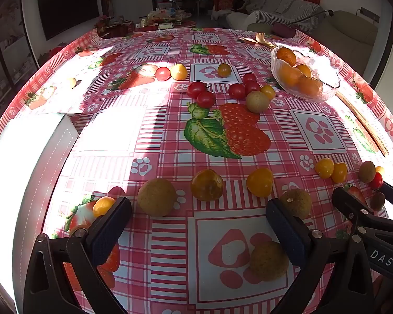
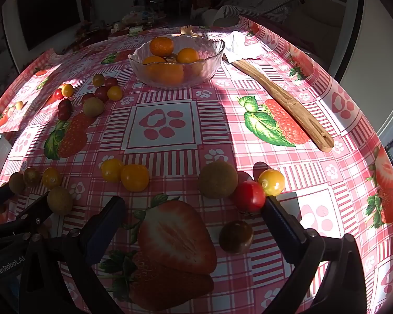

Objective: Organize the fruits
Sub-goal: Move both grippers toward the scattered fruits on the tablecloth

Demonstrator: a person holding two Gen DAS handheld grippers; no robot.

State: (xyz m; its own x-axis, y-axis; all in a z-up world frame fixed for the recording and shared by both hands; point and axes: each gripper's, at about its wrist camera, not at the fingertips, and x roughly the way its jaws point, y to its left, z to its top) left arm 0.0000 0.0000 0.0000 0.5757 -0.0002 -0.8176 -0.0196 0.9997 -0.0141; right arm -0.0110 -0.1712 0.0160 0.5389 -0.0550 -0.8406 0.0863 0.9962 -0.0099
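Note:
A glass bowl (image 1: 325, 78) (image 2: 212, 52) with oranges stands at the far side of the table. Several small red and yellow tomatoes and brown round fruits lie loose on the strawberry-print tablecloth. My left gripper (image 1: 199, 217) is open and empty above the cloth, with a brown fruit (image 1: 156, 196) and a dark yellow tomato (image 1: 207, 184) just beyond its fingertips. My right gripper (image 2: 194, 209) is open and empty; a red tomato (image 2: 249, 195) and a yellow one (image 2: 271, 182) sit by its right finger, and a dark tomato (image 2: 235, 236) lies between the fingers.
A wooden spatula (image 2: 283, 96) lies right of the bowl beside a crumpled white tissue (image 2: 241, 45). A white box (image 1: 26, 162) sits at the table's left edge. A cluster of red tomatoes (image 1: 200, 94) lies mid-table. The right gripper's body (image 1: 366, 217) shows in the left view.

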